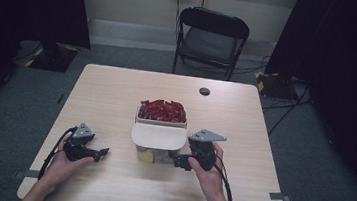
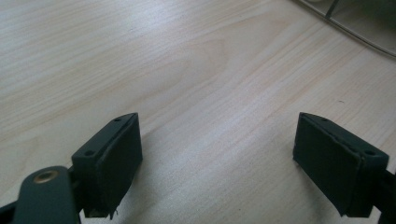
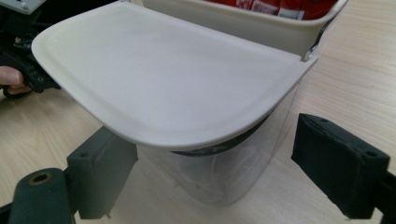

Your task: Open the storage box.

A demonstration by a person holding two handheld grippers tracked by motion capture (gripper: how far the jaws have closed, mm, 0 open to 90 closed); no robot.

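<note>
Pale wood grain covers the table point(image 1: 117, 94), and both hands rest near its near edge. The left gripper point(image 1: 102, 151) lies toward the near left corner, its jaws spread wide over bare wood with nothing between them. The right gripper point(image 1: 176, 160) sits right of the middle, its open jaws standing on either side of a clear container point(image 3: 219, 172) without pressing on it. A cream lid point(image 3: 173, 84) lies tilted over that container's mouth, its far edge leaning on a cream tub point(image 1: 161, 121) just behind. That tub, at the table's middle, is heaped with red packets point(image 1: 162, 110). Beyond the far edge stands a black folding chair point(image 1: 212, 38).
</note>
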